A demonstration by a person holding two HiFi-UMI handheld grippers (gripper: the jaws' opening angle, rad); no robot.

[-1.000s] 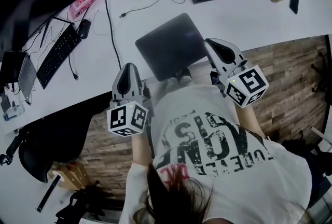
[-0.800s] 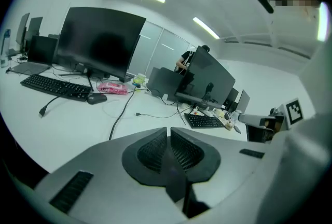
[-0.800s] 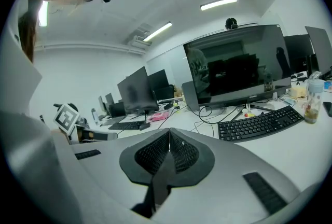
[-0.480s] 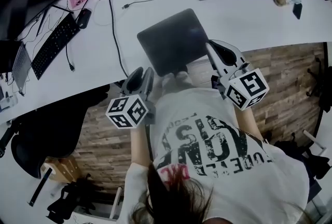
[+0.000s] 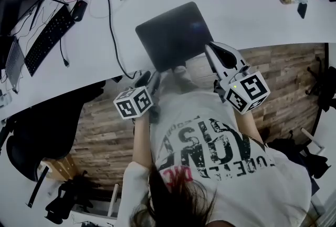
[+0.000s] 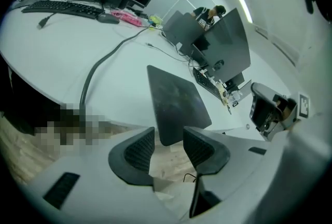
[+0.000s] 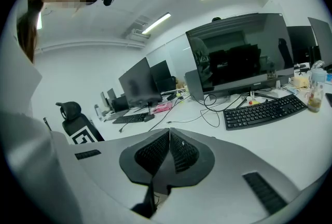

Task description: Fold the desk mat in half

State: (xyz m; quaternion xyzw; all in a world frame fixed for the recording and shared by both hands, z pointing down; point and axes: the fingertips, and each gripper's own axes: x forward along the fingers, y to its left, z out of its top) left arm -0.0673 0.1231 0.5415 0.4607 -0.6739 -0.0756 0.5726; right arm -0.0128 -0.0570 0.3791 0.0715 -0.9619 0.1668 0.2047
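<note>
My L gripper [image 6: 168, 137] has just gone from clenched to wide open. In the same sec I've dropped it from up high down to the desk [image 5: 252, 16] edge. Nothing's between its jaws yet: its own view shows both clear, w/ the near end of the mat [image 6: 176, 98] just beyond the tips and lined up w/ the gap. So it's released and empty, not gripping.

Mat: dark, lying flat on the white desk right in front of me. It's one layer as far as I can see, so not folded yet. Its near end seems to poke a bit past the desk edge, over the floor [image 5: 283, 79]. That's handy, since a jaw can go under it there w/o scraping the top.

R gripper [image 5: 211, 48] has hardly shifted. Its jaws are pressed together, w/ nothing visible between them in its own view. From the head view its tip sits just beside the mat's near R corner; can't tell if it's touching.

What that means imo: this is the approach for the 1st grab, and the fold itself hasn't started. Next I'd need to ease L fwd so the near-L corner slips between the jaws, then clamp. R would prob have to open too and take the other corner, else the mat lifts skewed. Watch the cable [image 5: 112, 29] running just L of the mat; it looks close enough to snag as L goes in.
</note>
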